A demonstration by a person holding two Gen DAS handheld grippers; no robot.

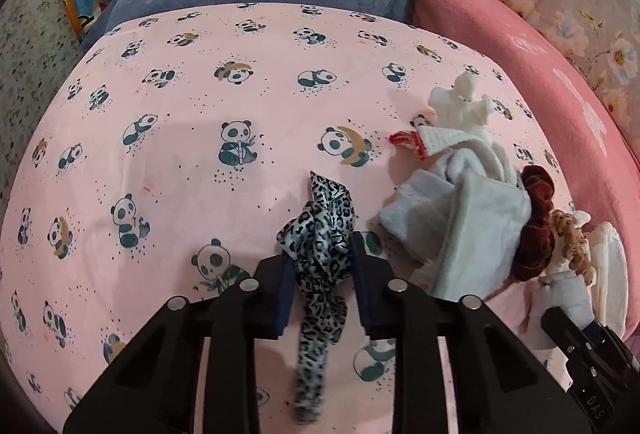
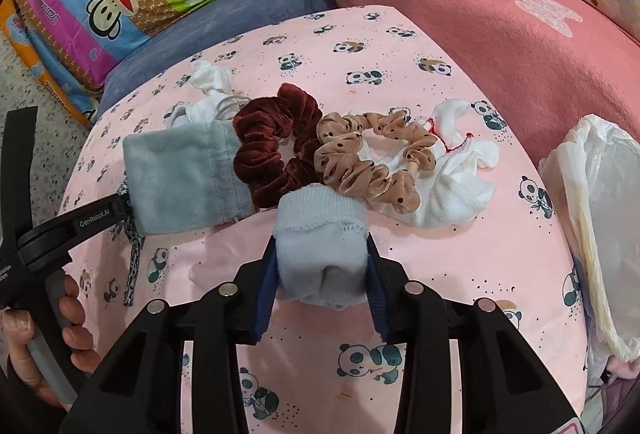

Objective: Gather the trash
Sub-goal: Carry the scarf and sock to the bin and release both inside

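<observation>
1. Grip security comes first: each gripper should lift straight up off the pink panda-print sheet [image 1: 168,106] so neither catch drags the neighbouring scrunchies.
2. Left gripper [image 1: 318,266] pinches a leopard-print fabric strip [image 1: 320,274] between its pads; the loose tail hangs below the jaws.
3. Right gripper [image 2: 322,274] squeezes a pale blue rolled sock [image 2: 322,246], seated deep between both pads.
4. A white plastic bag [image 2: 600,214] lies to the right, probably the trash bag, though its mouth is unclear.
</observation>
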